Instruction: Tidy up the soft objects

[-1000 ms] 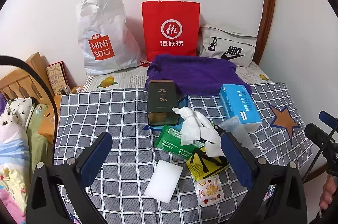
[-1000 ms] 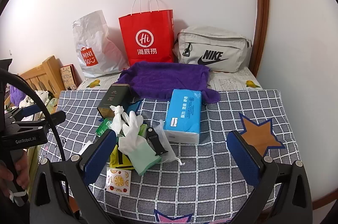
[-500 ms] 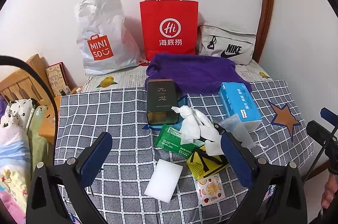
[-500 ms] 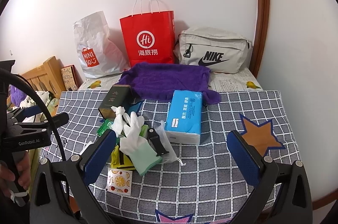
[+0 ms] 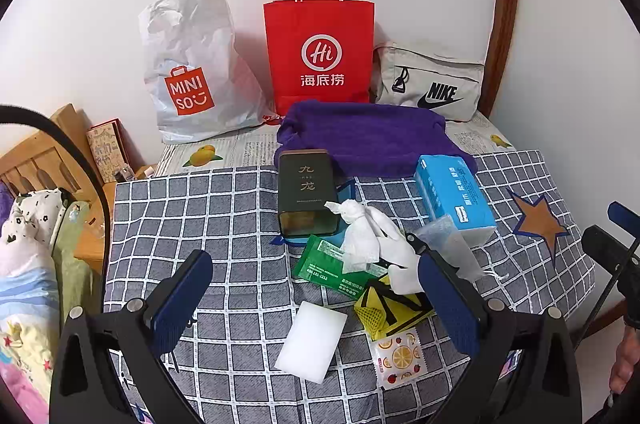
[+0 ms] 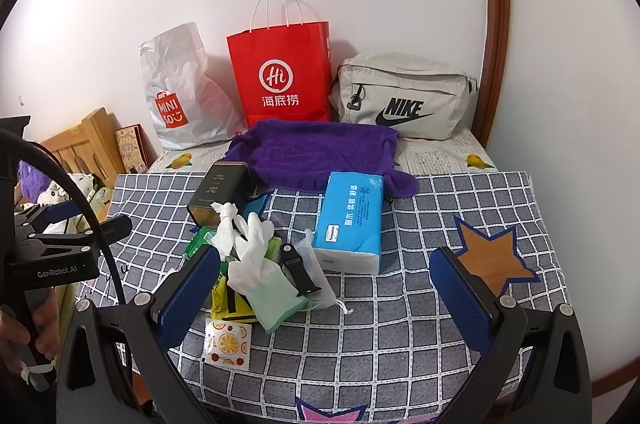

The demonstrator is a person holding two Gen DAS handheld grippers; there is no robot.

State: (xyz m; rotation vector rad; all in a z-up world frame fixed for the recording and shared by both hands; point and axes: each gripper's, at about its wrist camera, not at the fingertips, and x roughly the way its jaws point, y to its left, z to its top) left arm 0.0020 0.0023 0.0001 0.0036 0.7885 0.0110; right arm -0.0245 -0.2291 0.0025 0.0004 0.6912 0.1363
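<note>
A purple towel [image 5: 360,132] [image 6: 316,152] lies at the back of the checked table. A blue tissue pack [image 5: 454,200] [image 6: 350,224] lies in front of it. A white glove [image 5: 384,248] [image 6: 256,256] and a crumpled white tissue [image 5: 356,224] lie on a pile with a green wipes pack [image 5: 332,270], a yellow mesh item [image 5: 392,308] and a white sponge [image 5: 312,340]. My left gripper [image 5: 316,308] is open and empty above the table's near edge. My right gripper [image 6: 328,300] is open and empty, to the right of the pile.
A dark tea tin [image 5: 306,192] stands by the pile. A Miniso bag [image 5: 192,64], a red paper bag [image 5: 320,52] and a Nike pouch [image 5: 432,84] lean on the wall. A black strap [image 6: 300,270], a clear bag [image 5: 452,244] and a fruit sachet [image 6: 228,342] lie nearby. A bed [image 5: 28,244] is at left.
Both grippers have shifted only slightly; the scene sits a little higher in the right wrist view. Nothing on the table has moved.
</note>
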